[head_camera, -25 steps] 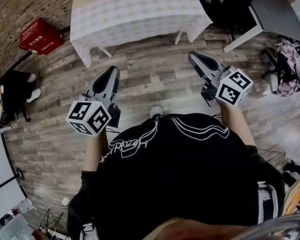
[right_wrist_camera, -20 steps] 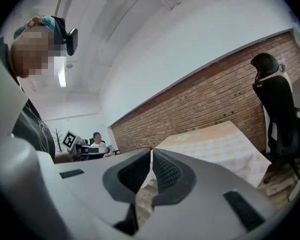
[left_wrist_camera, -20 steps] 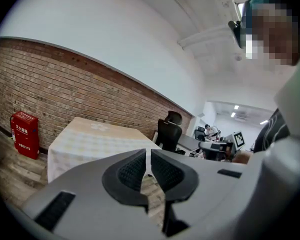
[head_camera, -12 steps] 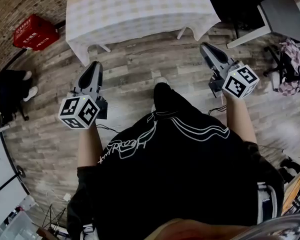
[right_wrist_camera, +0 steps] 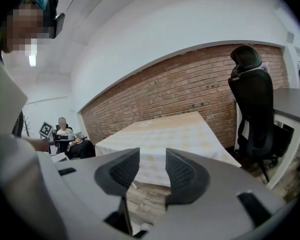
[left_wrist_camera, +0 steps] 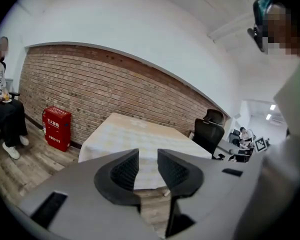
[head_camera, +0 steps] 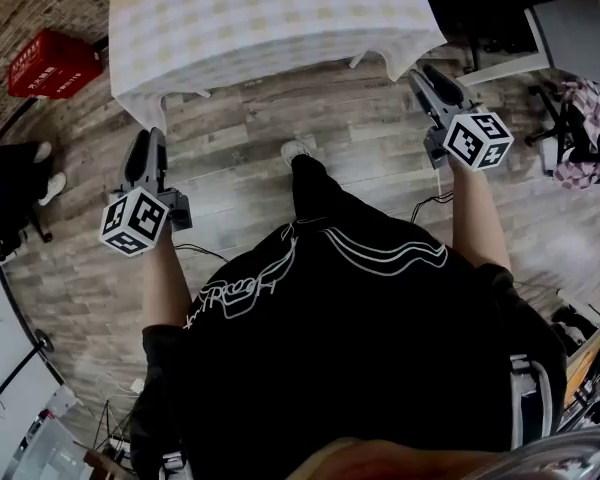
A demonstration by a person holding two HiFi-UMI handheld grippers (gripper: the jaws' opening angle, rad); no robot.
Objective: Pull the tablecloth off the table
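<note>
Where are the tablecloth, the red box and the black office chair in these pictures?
tablecloth [head_camera: 270, 18], head view, middle of its checked top.
red box [head_camera: 55, 63], head view, its top face.
black office chair [right_wrist_camera: 252, 109], right gripper view, its backrest.

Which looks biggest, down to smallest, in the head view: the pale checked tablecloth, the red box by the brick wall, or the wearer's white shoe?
1. pale checked tablecloth, by far the largest
2. red box
3. white shoe, clearly the smallest
</note>
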